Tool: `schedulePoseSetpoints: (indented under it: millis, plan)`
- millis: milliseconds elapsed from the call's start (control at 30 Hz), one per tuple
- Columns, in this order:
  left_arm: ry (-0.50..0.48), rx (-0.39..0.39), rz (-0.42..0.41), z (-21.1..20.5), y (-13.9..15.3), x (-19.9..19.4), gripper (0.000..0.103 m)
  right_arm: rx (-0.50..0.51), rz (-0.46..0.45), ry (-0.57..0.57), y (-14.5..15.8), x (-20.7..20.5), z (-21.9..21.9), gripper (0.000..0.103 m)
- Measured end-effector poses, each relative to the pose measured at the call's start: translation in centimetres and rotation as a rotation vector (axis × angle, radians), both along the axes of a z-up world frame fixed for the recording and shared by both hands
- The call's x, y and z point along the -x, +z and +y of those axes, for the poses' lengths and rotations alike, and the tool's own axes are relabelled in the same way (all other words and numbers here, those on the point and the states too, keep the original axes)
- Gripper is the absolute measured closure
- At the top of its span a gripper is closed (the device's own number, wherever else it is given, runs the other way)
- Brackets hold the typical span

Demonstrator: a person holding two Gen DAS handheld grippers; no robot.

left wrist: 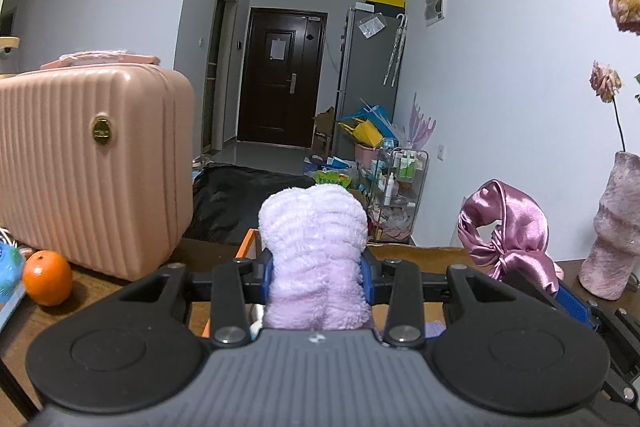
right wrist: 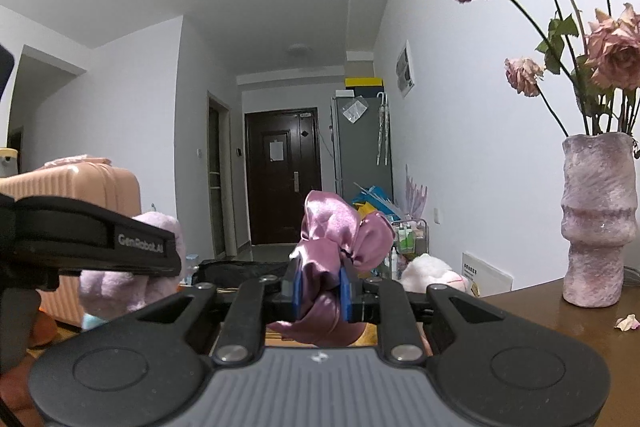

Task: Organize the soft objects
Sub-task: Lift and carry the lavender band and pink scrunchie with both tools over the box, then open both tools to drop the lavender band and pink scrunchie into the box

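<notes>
My left gripper point(left wrist: 318, 277) is shut on a fluffy lilac plush cloth point(left wrist: 314, 247) and holds it up above an orange-rimmed cardboard box point(left wrist: 246, 247). My right gripper point(right wrist: 320, 291) is shut on a shiny pink satin cloth point(right wrist: 340, 231), held above the table. The satin cloth point(left wrist: 508, 227) also shows at the right of the left wrist view, with the right gripper's blue finger point(left wrist: 574, 301) below it. The lilac cloth point(right wrist: 128, 283) shows at the left of the right wrist view, under the left gripper's body point(right wrist: 88, 239).
A pink ribbed suitcase point(left wrist: 92, 163) stands on the brown table point(left wrist: 100, 287) at left, with an orange point(left wrist: 47, 278) in front of it. A pink vase point(right wrist: 598, 219) of dried roses stands at right. A white plush toy point(right wrist: 432, 273) lies beyond the gripper.
</notes>
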State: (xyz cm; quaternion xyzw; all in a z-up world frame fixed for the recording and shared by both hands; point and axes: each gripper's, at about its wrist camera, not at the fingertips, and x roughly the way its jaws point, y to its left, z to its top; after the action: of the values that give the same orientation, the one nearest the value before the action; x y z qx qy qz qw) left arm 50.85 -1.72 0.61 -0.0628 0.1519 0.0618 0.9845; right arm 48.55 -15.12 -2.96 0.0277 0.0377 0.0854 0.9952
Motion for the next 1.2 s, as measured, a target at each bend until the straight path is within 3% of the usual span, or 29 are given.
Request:
schedulePoseSetpoints:
  millis: [433,600,633,667,767,900,1200]
  plan:
    - [0.002,-0.021,0.030,0.0,-1.4,-2.3,0.063,0.055,0.049,-0.011,-0.7,-2.2,0.8,0.084]
    - [0.016,-0.008,0.035,0.4,-1.3,-2.5,0.047,0.058,0.075,-0.020,-1.0,-2.4,0.8,0.077]
    - [0.023,-0.003,0.035,0.6,-1.3,-2.5,0.035,0.052,0.076,-0.021,-1.0,-2.3,0.7,0.077]
    - [0.041,-0.007,0.031,0.6,-1.3,-2.4,0.022,0.048,0.075,-0.022,-1.1,-2.2,0.6,0.070]
    - [0.074,-0.017,0.006,0.9,-1.1,-1.9,0.003,0.042,0.075,-0.035,-1.2,-2.0,0.5,0.033]
    - [0.100,-0.024,-0.006,1.0,-0.9,-1.6,0.000,0.036,0.052,-0.049,-1.2,-1.7,0.4,0.000]
    - [0.139,-0.056,-0.026,1.4,-0.8,-0.2,0.000,0.029,0.048,-0.065,-1.1,-1.5,0.0,0.000]
